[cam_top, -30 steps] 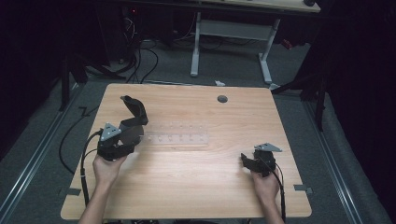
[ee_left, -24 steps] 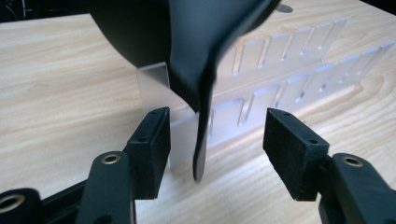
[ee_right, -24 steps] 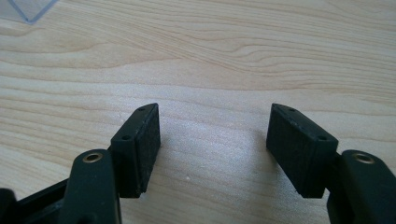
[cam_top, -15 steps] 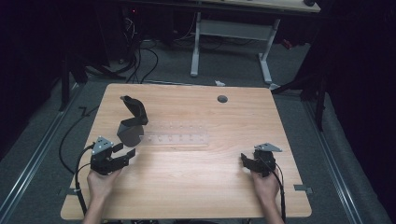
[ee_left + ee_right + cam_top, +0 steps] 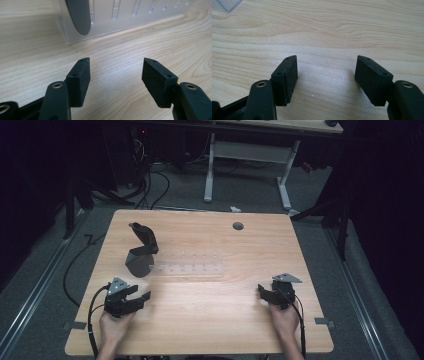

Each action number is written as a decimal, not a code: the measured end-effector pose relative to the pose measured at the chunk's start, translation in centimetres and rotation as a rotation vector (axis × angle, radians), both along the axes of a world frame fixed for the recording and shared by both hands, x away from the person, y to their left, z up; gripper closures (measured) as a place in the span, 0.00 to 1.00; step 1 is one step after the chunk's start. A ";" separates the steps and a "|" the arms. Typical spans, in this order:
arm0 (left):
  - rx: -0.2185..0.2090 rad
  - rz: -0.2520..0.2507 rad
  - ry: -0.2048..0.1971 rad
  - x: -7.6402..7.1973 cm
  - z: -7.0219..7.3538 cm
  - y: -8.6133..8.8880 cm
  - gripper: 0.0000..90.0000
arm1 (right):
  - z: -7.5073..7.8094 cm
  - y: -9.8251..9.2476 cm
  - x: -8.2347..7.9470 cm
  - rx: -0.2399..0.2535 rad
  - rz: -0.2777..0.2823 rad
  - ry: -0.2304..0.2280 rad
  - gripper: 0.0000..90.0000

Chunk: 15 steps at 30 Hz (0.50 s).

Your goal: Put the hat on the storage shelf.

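Landmark: clear slotted rack (image 5: 187,269), lying flat across the middle of the tabletop (image 5: 210,330), long side running left to right.

Dark grey curved piece (image 5: 141,251) stands upright at the rack's left end, seated in or against the end slot; which of the two cannot be told. In the left gripper view its rounded grey edge (image 5: 78,16) hangs over the near left corner of the rack (image 5: 120,15).

Left tongs (image 5: 141,299): near side of the rack, just off its left end, low over the wood. Jaws have just been opening and now stand wide, nothing between them, bare wood grain in the gap (image 5: 115,75). Clear of both rack and grey piece.

Right tongs (image 5: 264,292): near side of the rack, beyond its right end, well apart from it. Jaws spread wide, nothing held (image 5: 325,72). A clear corner of the rack (image 5: 228,5) shows at the top left of the right gripper view.
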<state>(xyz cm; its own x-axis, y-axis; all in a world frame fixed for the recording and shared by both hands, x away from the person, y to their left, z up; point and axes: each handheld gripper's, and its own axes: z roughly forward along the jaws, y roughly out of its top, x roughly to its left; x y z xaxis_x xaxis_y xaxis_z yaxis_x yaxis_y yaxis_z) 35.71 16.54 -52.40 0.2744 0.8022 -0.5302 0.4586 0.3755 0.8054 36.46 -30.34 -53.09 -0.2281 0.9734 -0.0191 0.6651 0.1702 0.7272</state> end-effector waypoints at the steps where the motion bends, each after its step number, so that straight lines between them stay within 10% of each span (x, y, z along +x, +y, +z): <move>1: 0.000 0.000 0.002 0.0 -0.1 -0.1 0.45 | 0.0 0.0 0.0 0.000 0.000 0.000 0.39; 15: 0.089 -0.020 0.019 0.0 -1.9 -1.8 0.44 | 0.0 0.0 0.0 0.001 -0.002 0.000 0.39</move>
<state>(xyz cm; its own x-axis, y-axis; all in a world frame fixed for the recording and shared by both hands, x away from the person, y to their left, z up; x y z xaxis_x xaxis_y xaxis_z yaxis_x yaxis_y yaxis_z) 35.73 14.73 -54.33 0.2813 0.8407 -0.4627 0.4803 0.2941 0.8263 36.43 -30.32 -53.09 -0.2264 0.9739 -0.0184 0.6654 0.1684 0.7272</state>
